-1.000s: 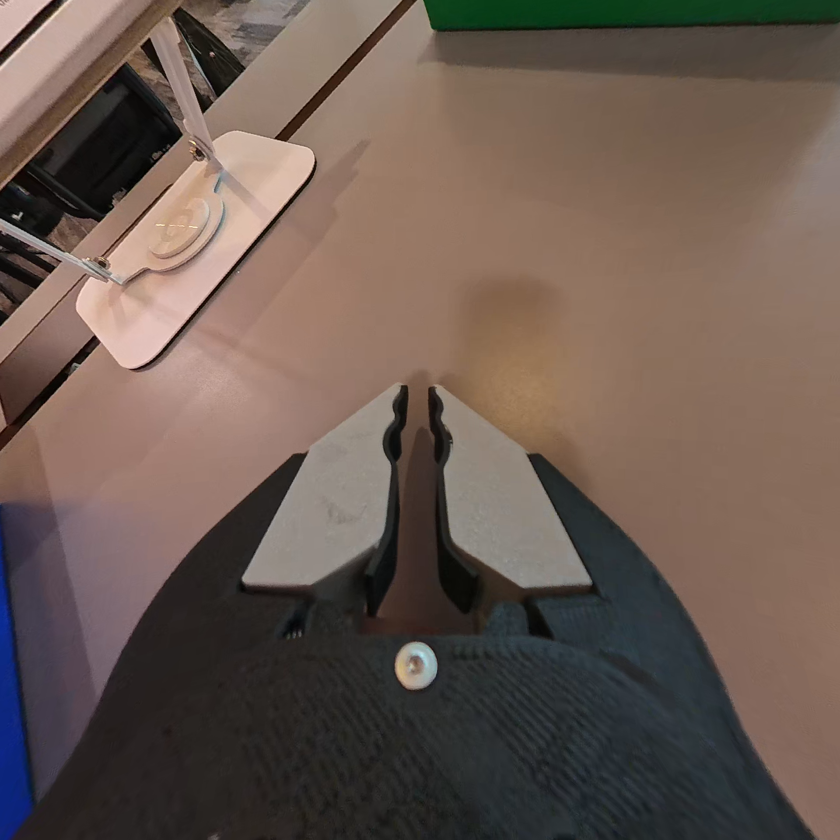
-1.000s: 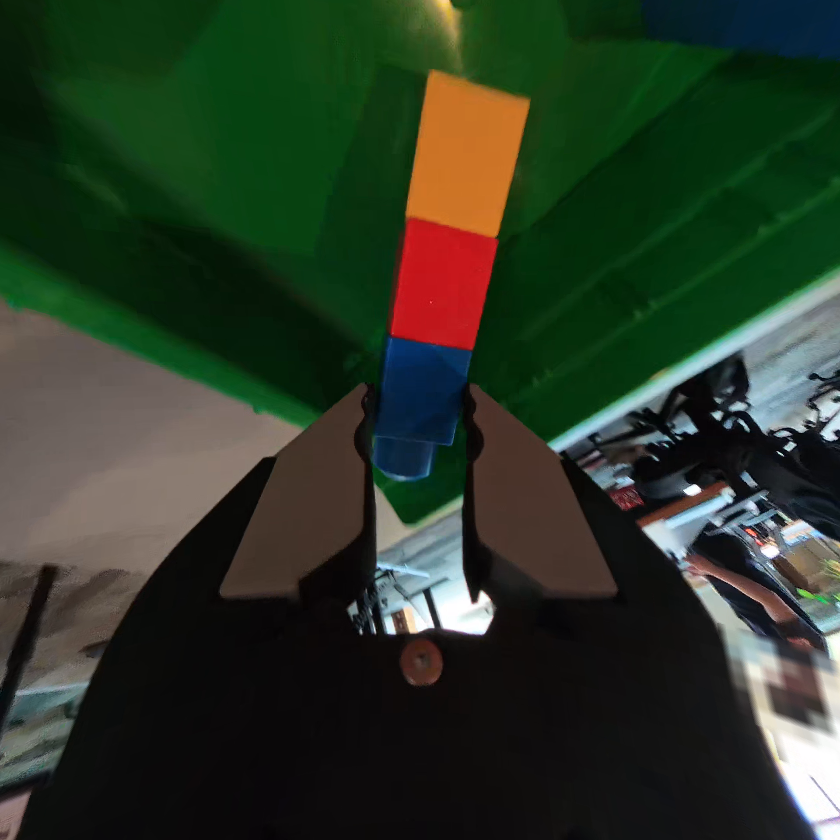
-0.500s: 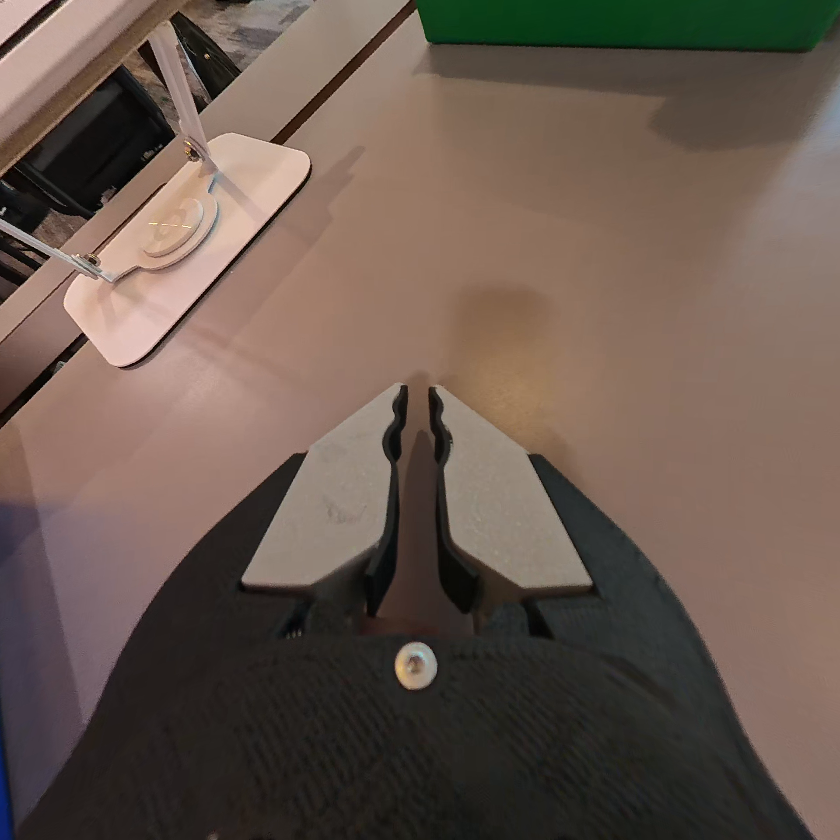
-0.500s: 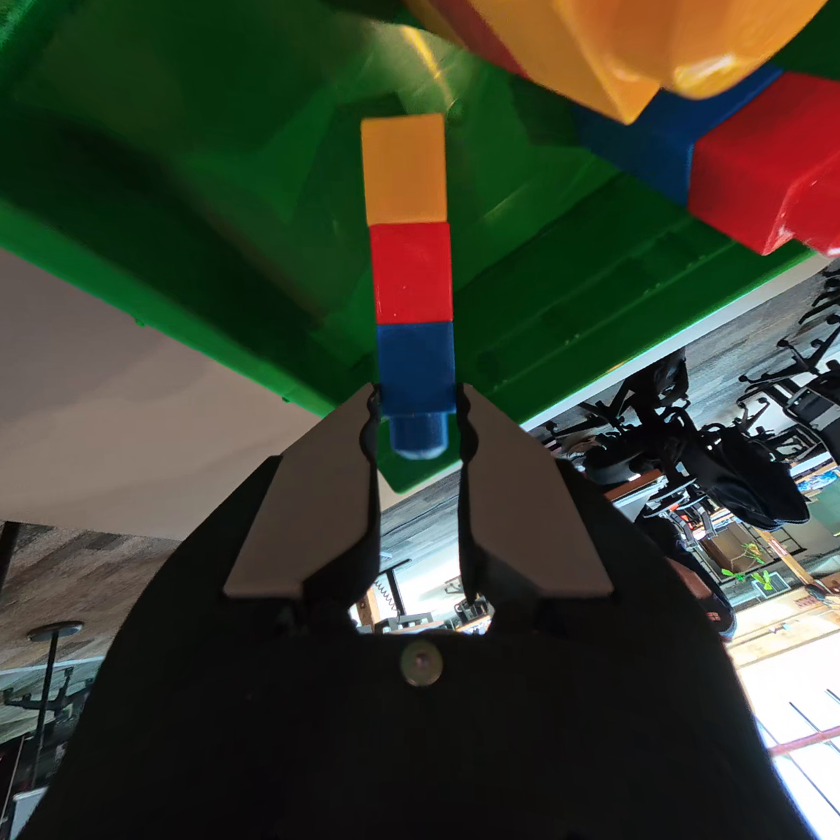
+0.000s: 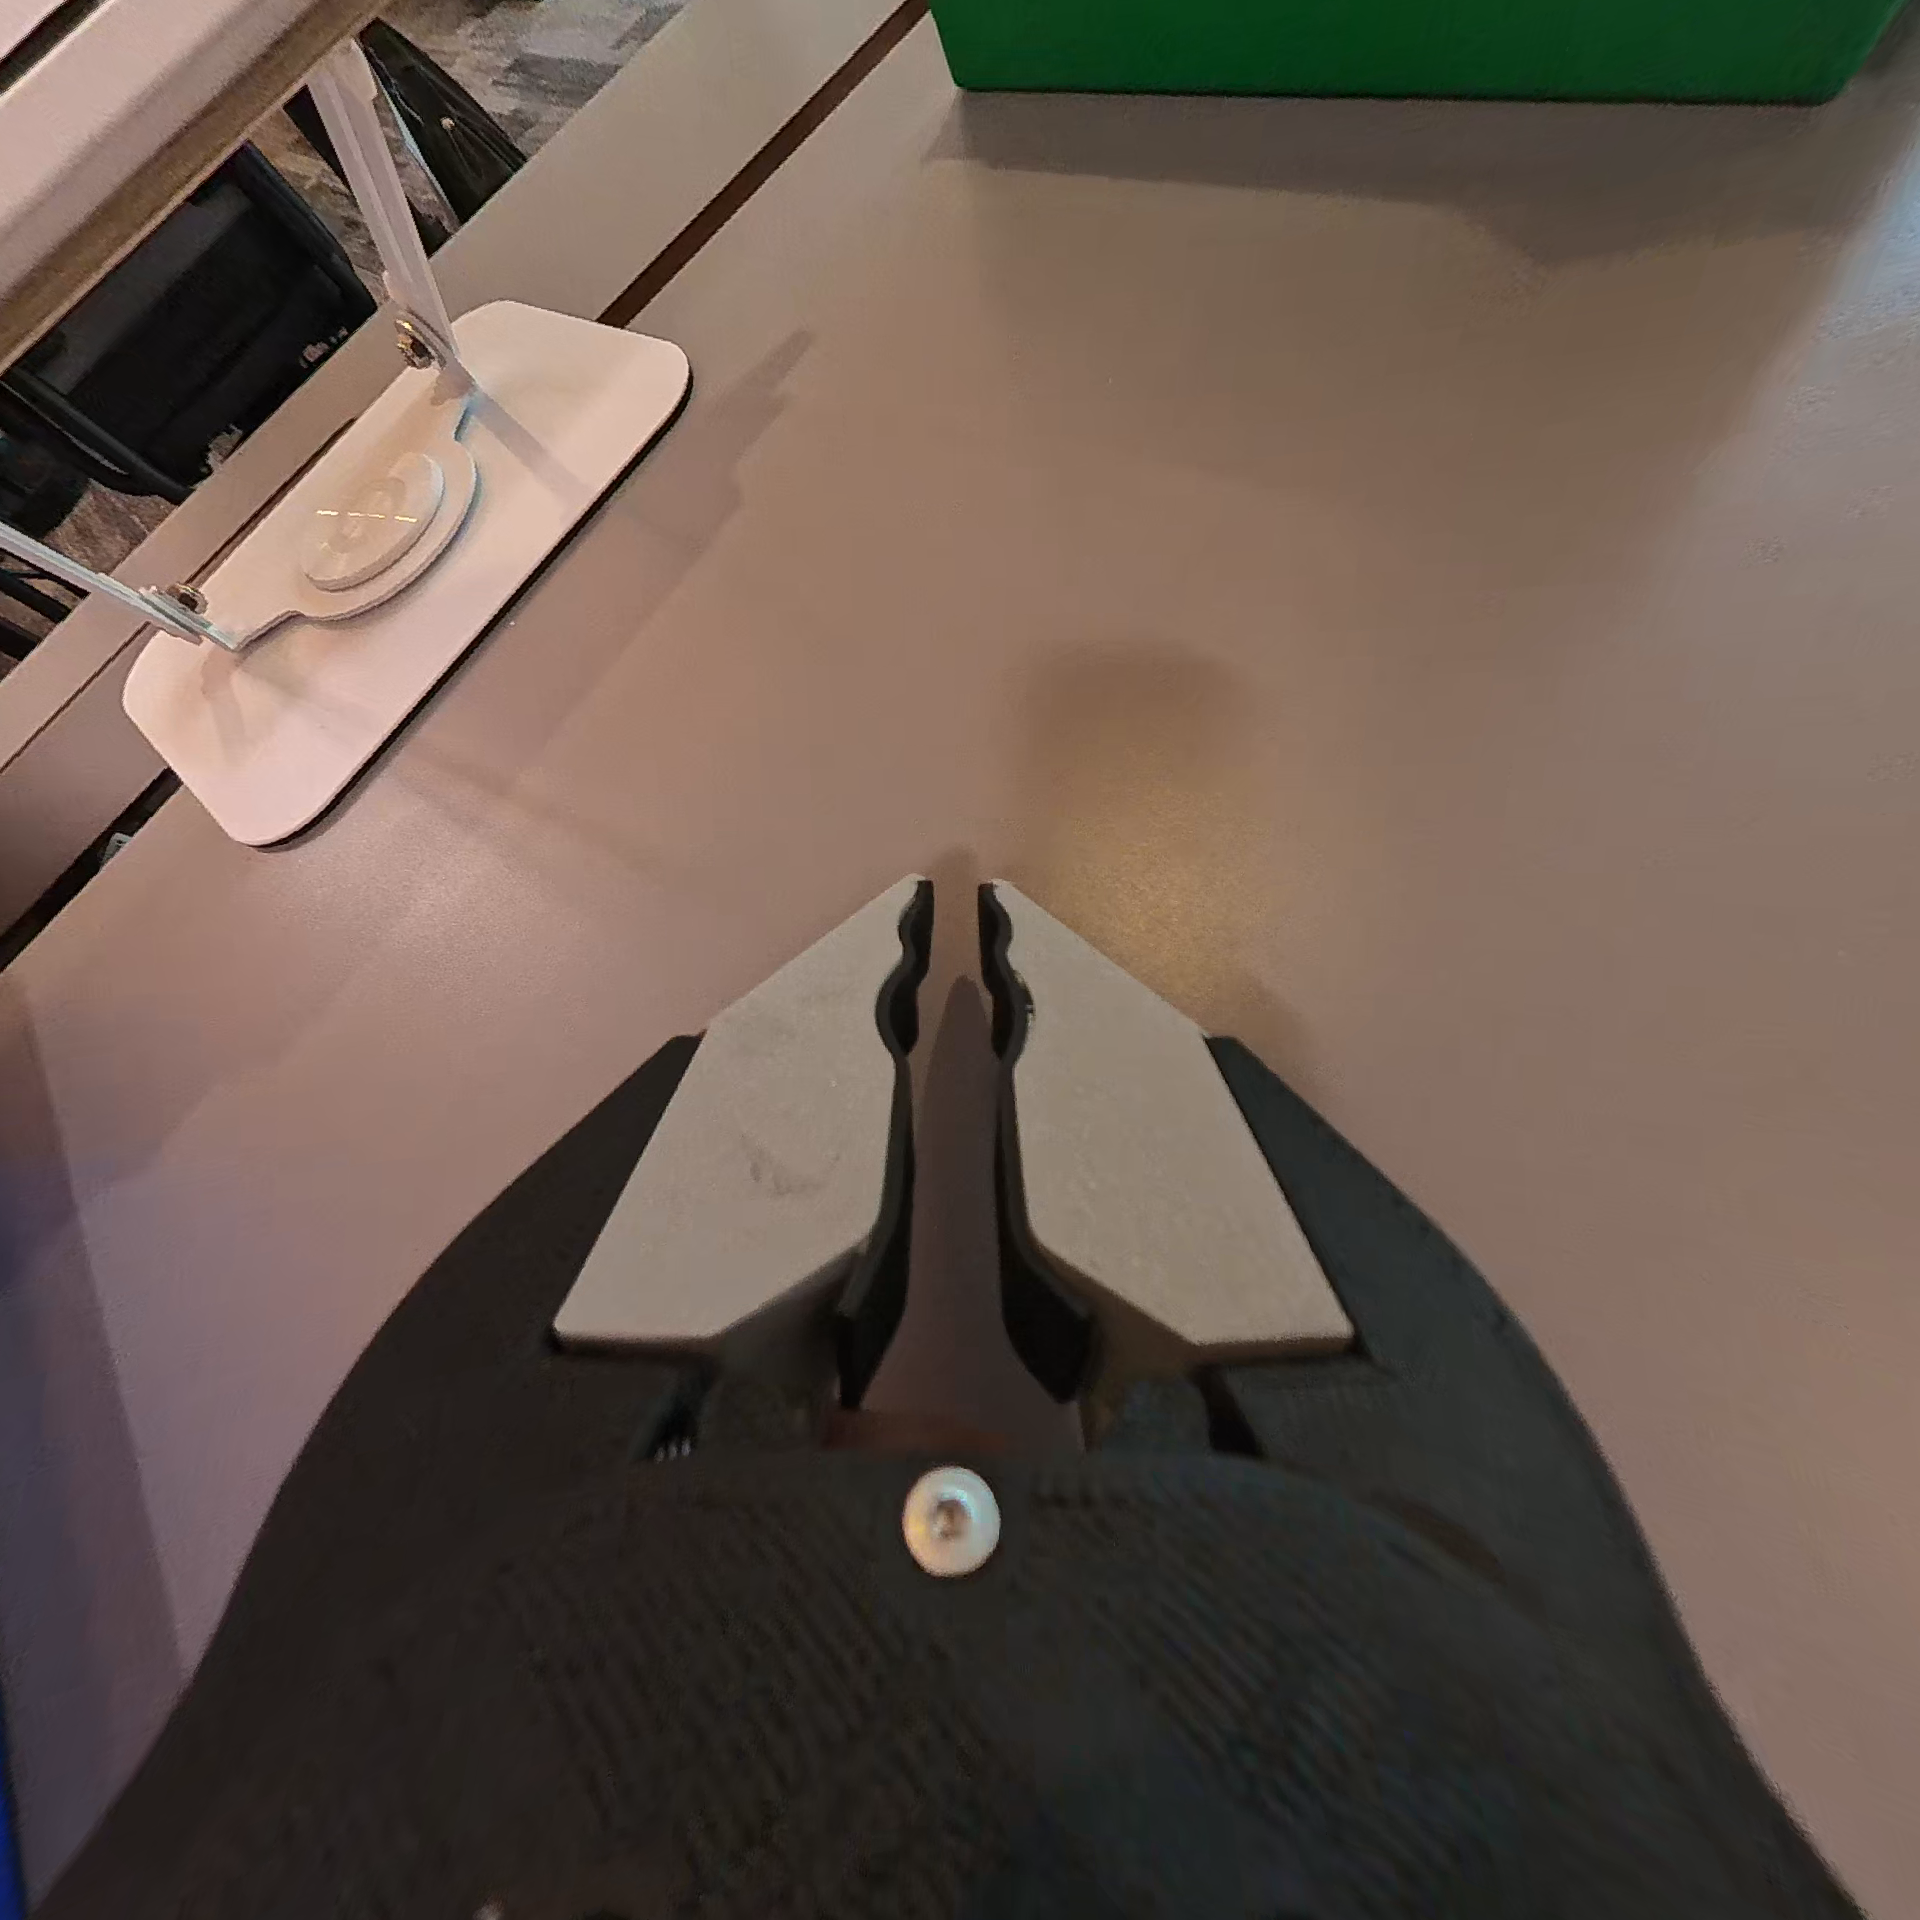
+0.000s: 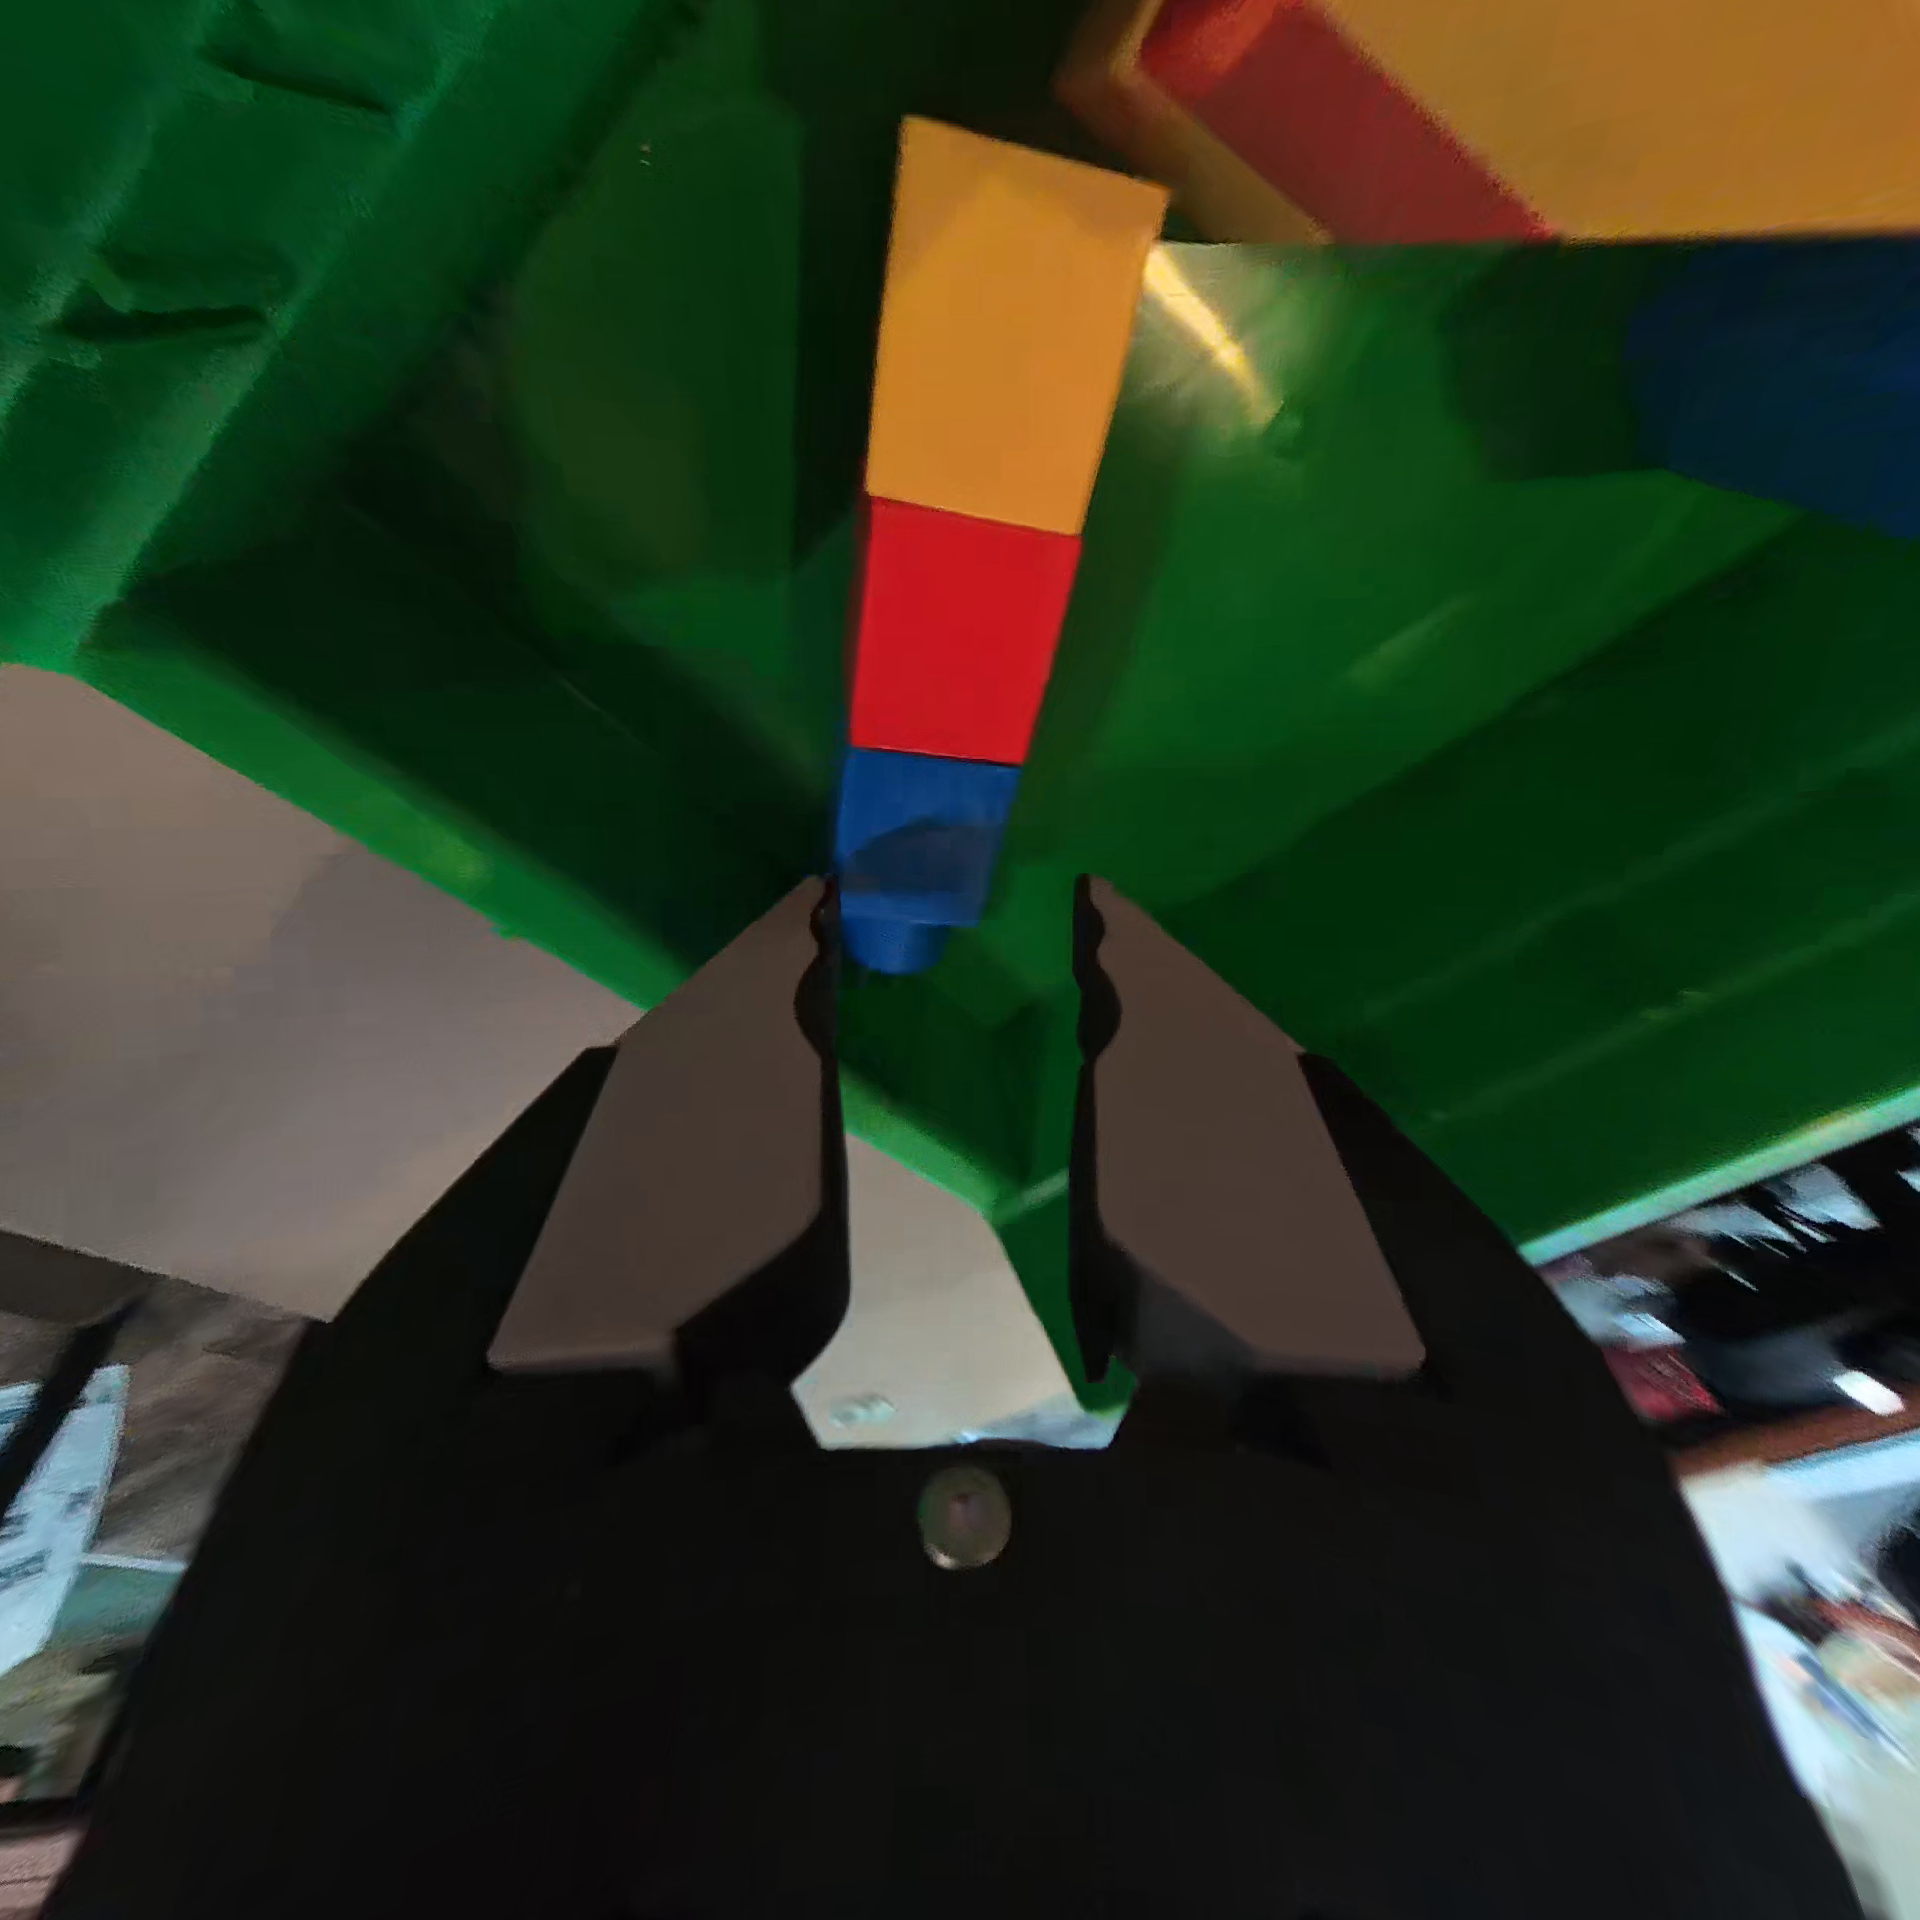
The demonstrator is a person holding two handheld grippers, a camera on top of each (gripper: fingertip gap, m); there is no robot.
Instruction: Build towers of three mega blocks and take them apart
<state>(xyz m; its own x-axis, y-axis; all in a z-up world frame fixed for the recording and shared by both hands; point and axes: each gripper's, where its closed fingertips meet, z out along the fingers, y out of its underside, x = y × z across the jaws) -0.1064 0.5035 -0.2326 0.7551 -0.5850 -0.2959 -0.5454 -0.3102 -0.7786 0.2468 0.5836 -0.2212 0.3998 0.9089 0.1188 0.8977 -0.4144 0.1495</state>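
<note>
Right gripper: the right gripper [image 6: 951,899] has its dark fingers spread; the left fingertip [image 6: 821,914] sits against the blue end of the tower, while a clear gap shows on the other side, so nothing is pinched.
Task's thing: a three-block tower of plastic mega blocks [image 6: 966,540], with blue block [image 6: 920,821] nearest the fingertips, red block [image 6: 961,629] in the middle and yellow-orange block [image 6: 1003,332] farthest out, lies over the inside of the green plastic bin [image 6: 416,436].
Beyond the tower: more large blocks, yellow, red and blue [image 6: 1558,114], show blurred at the bin's top right.
Left gripper: the left gripper [image 5: 954,914] hovers over the brown table top [image 5: 1351,520], its grey fingers nearly together with a thin slit between them and nothing inside.
Around it: a white flat stand base [image 5: 416,582] lies near the table's left edge; the green bin's outer wall [image 5: 1403,47] stands at the far edge.
Step in hand, as I judge it: letting the finished tower go into the bin.
Doing it well: keep the fingers wide and draw straight back along the tower's axis, so the left fingertip does not drag the blue stud sideways.
</note>
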